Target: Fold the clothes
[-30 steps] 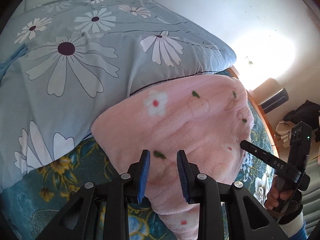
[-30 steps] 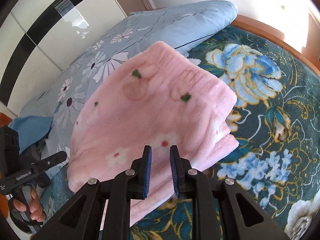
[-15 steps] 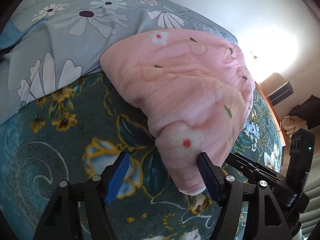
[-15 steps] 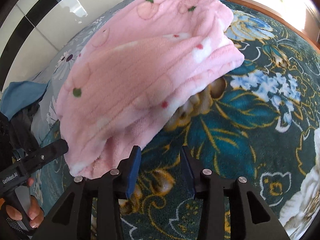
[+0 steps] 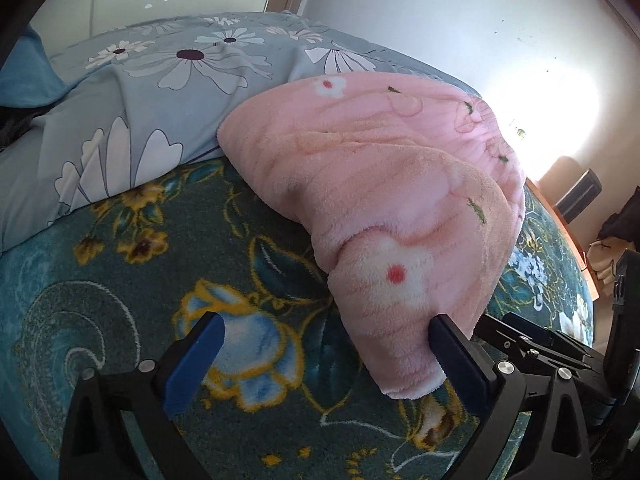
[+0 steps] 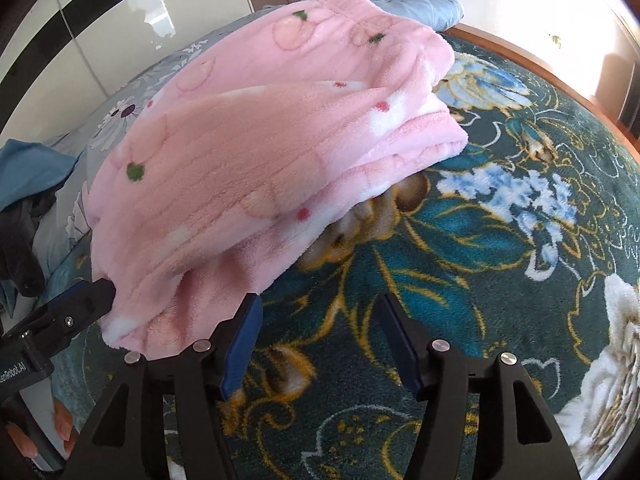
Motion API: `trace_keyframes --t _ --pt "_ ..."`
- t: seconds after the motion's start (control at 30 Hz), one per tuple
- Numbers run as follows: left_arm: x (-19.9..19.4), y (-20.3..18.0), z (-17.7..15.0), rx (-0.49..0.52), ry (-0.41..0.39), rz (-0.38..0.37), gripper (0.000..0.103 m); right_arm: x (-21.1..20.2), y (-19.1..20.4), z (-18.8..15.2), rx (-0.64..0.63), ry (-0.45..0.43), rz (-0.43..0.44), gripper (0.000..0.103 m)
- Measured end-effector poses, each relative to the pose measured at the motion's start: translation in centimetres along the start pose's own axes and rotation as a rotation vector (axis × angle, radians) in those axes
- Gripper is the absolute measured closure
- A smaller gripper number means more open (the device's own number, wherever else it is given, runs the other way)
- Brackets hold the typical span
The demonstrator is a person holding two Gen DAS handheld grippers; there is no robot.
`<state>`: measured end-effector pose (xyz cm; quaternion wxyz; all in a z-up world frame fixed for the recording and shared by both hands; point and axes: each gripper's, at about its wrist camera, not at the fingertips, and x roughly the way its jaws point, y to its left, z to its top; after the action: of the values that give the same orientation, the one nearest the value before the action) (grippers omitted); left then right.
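Nearest the left wrist camera, the left gripper (image 5: 326,344) stands very wide and its jaws are opening; the near corner of the pink fleece garment (image 5: 384,216) lies against the inside of its right-hand finger, with nothing pinched. Beside it the right gripper (image 6: 320,336) has its jaws partly apart and opening too, with only the teal floral bedspread (image 6: 460,264) between them; the garment's near hem lies just left of its left finger. Beyond both, the garment sits folded in a plump stack on the bedspread, its far edge resting up against the light blue daisy quilt (image 5: 132,92) at the far left. It looks soft, thick and light, with no stiffness: layers will probably sag and slide on each other, though the fuzzy pile should give the pads good purchase. For another fold, the likely holds are the two near corners, taking all layers together, since a pinch on the top layer alone could peel the stack open.
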<state>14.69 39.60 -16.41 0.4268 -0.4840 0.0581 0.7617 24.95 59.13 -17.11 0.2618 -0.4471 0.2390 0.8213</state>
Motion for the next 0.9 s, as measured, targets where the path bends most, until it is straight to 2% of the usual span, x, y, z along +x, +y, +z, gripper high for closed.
trace_keyframes --t 0.23,0.4,0.5,0.6,0.7,0.9 --pt "1.1 1.0 -0.9 -0.068 0.003 -0.05 0.0 -0.1 -0.5 -0.9 0.0 -0.031 -0.08 0.041" --pt "0.2 -0.4 -1.3 0.024 -0.049 -0.045 0.0 -0.1 -1.4 -1.3 0.034 -0.046 -0.117 0.041" --pt "0.3 -1.6 -1.6 0.101 -0.039 -0.058 0.0 0.0 -1.3 -1.3 0.034 -0.049 -0.12 0.04" --pt "0.5 -2.7 -2.5 0.172 -0.04 -0.029 0.0 0.1 -1.4 -1.4 0.038 -0.052 -0.108 0.035" --pt "1.7 -2.9 -2.8 0.173 -0.015 0.02 0.0 0.3 -1.2 -1.4 0.028 -0.053 -0.104 0.031" --pt "2.8 -2.9 -3.3 0.131 -0.008 0.042 0.0 0.6 -1.1 -1.7 0.011 -0.065 -0.105 0.029"
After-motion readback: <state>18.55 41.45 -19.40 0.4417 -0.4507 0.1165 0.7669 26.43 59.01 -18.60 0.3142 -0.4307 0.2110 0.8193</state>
